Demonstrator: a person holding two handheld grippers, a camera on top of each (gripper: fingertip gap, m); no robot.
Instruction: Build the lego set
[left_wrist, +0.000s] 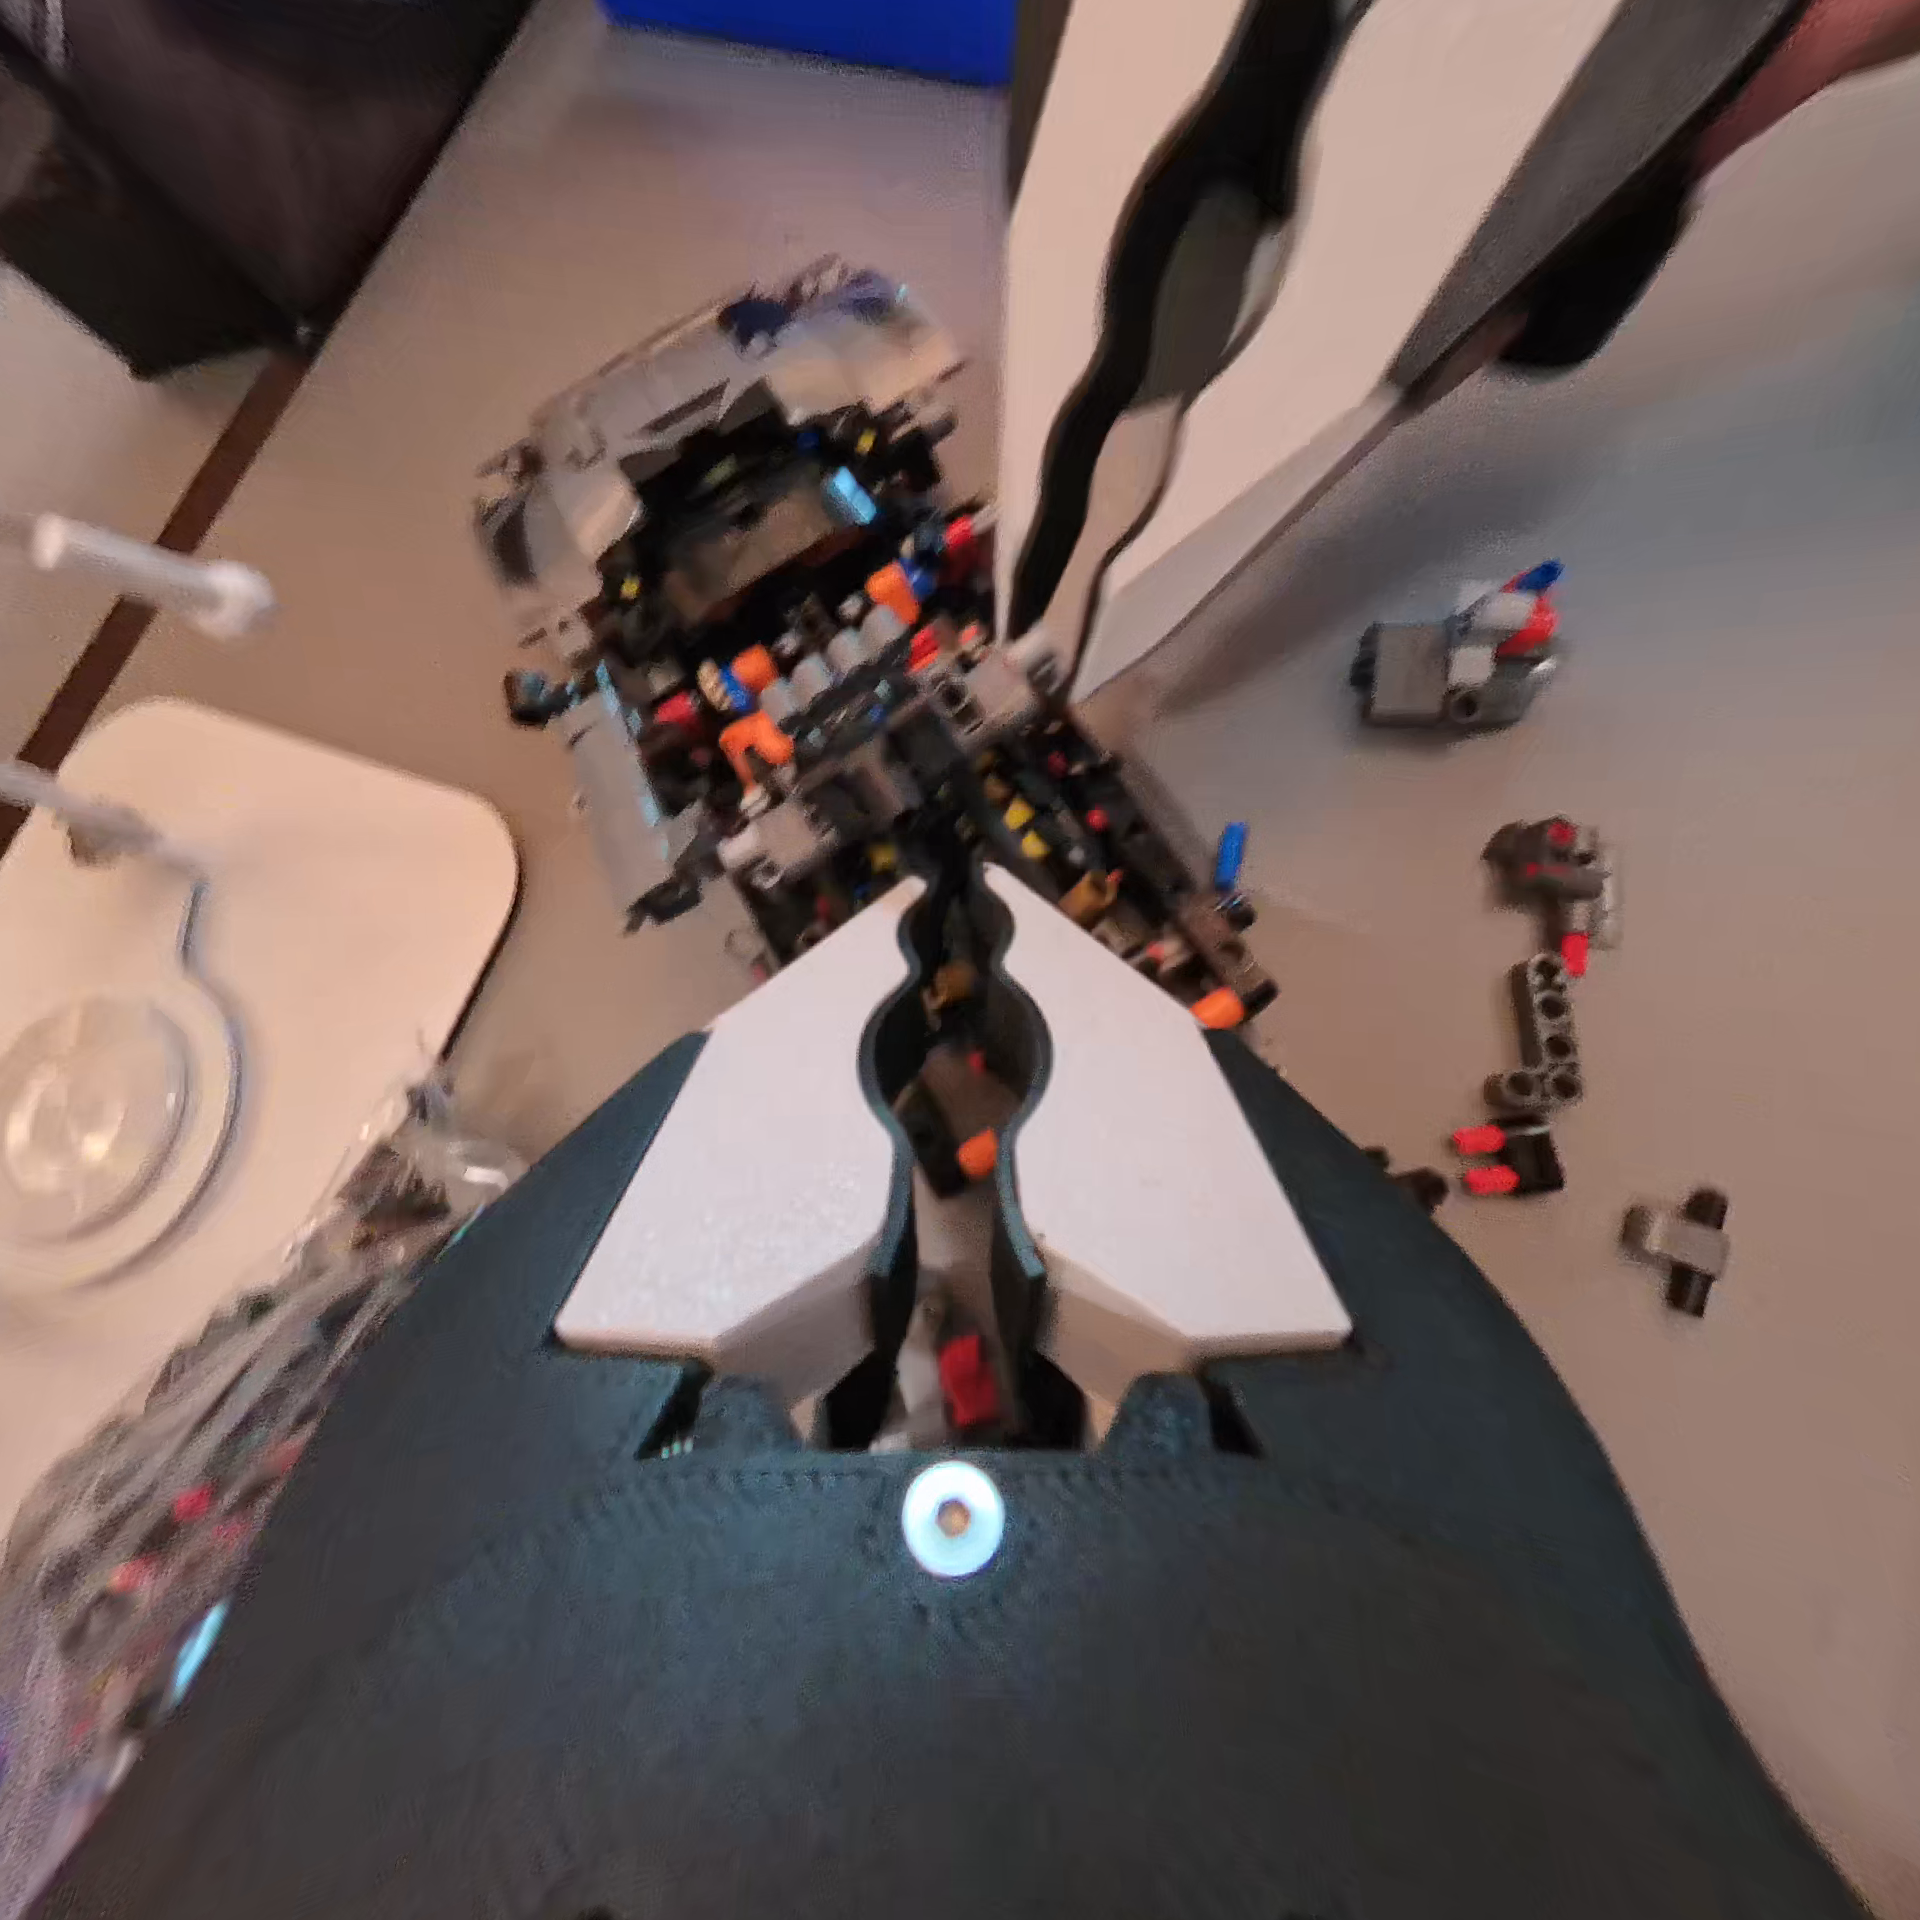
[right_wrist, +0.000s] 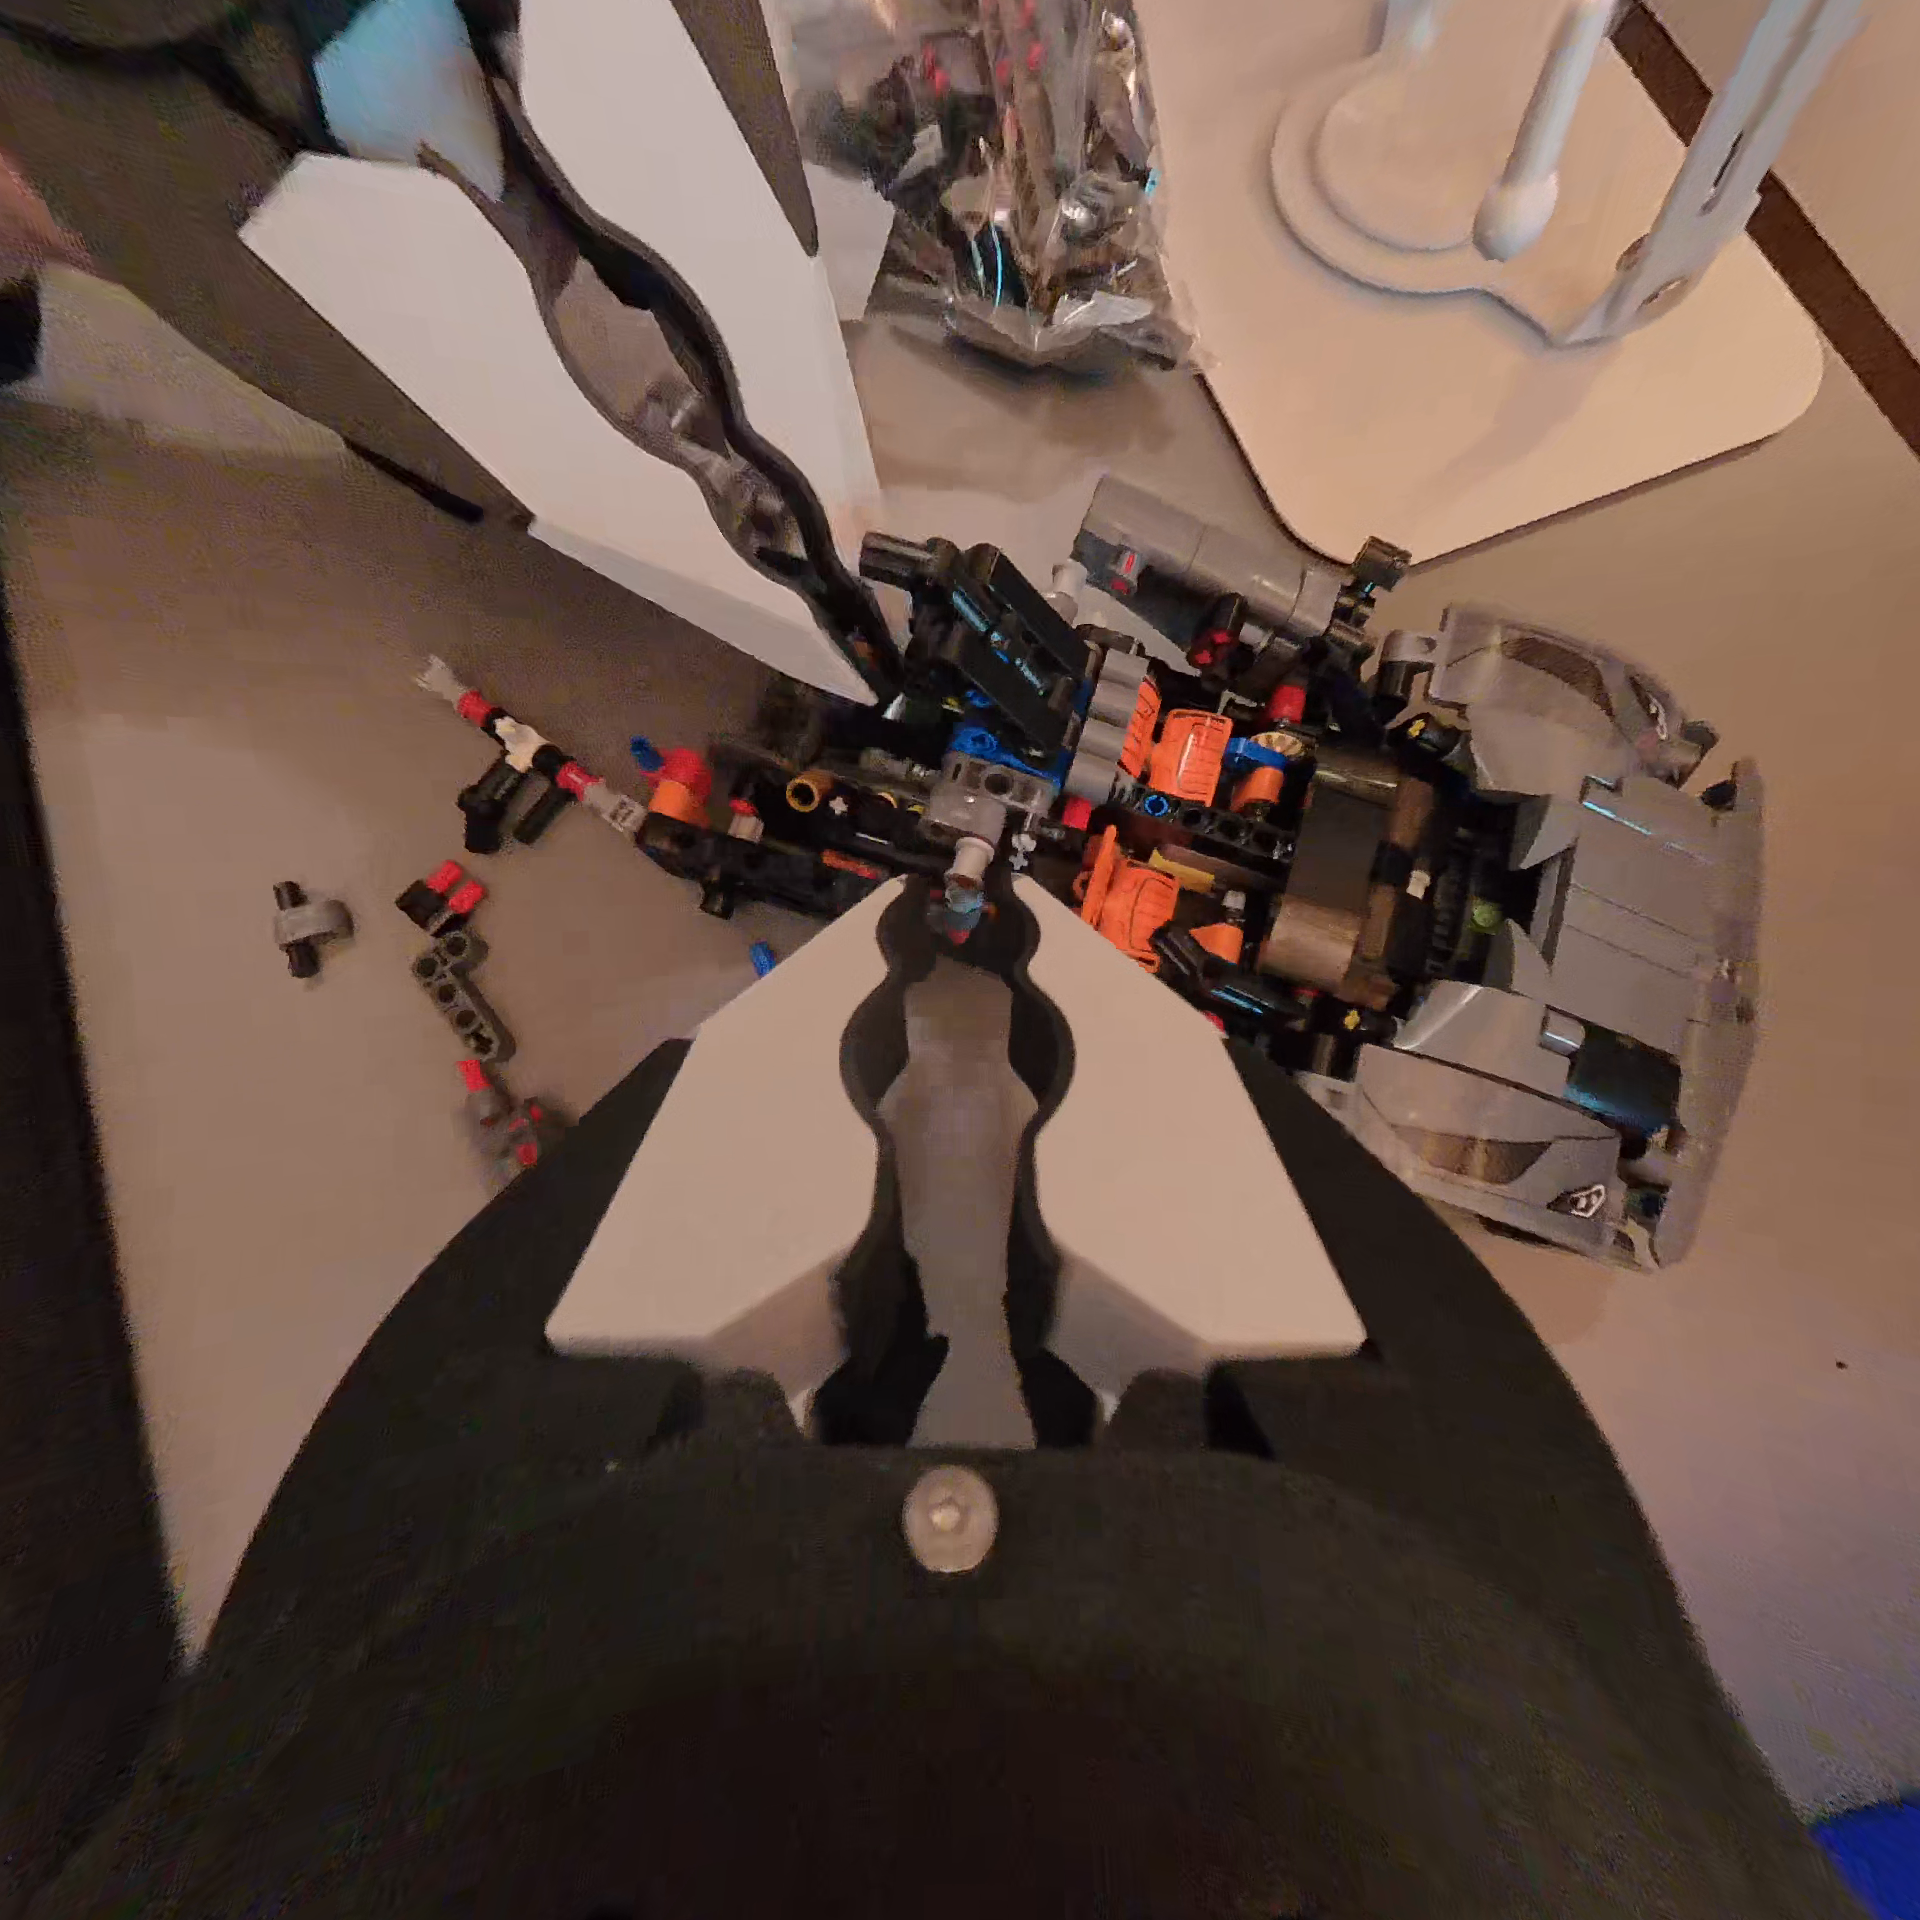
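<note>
The half-built lego car (right_wrist: 1558, 883), grey body with orange and black inner parts, lies on the table; it also shows blurred in the left wrist view (left_wrist: 810, 675). My right gripper (right_wrist: 961, 894) is at the open chassis, jaws slightly apart. A small blue and red pin piece (right_wrist: 961, 916) stands between its tips without being pressed, below a grey pin (right_wrist: 974, 854) on a grey block (right_wrist: 982, 795). My left gripper (left_wrist: 951, 878) is shut over the chassis's rear. In the right wrist view its tips (right_wrist: 878, 675) touch a black beam (right_wrist: 1013, 644). The right gripper (left_wrist: 1044, 670) enters that view from the top.
Loose parts lie beside the car: a grey sub-assembly (left_wrist: 1455, 665), a dark holed beam (left_wrist: 1548, 1029) (right_wrist: 462, 992), a small connector (left_wrist: 1678, 1247) (right_wrist: 307, 925), red-tipped pins (right_wrist: 540, 769). A clear bag of parts (right_wrist: 1018, 187) and a white stand base (right_wrist: 1507, 364) lie beyond. About 5 cm separates my left fingertips from my right. From either gripper's tips it is about 15 cm to the small connector (left_wrist: 1678, 1247). Seen from the right wrist view (right_wrist: 297, 912) as well.
</note>
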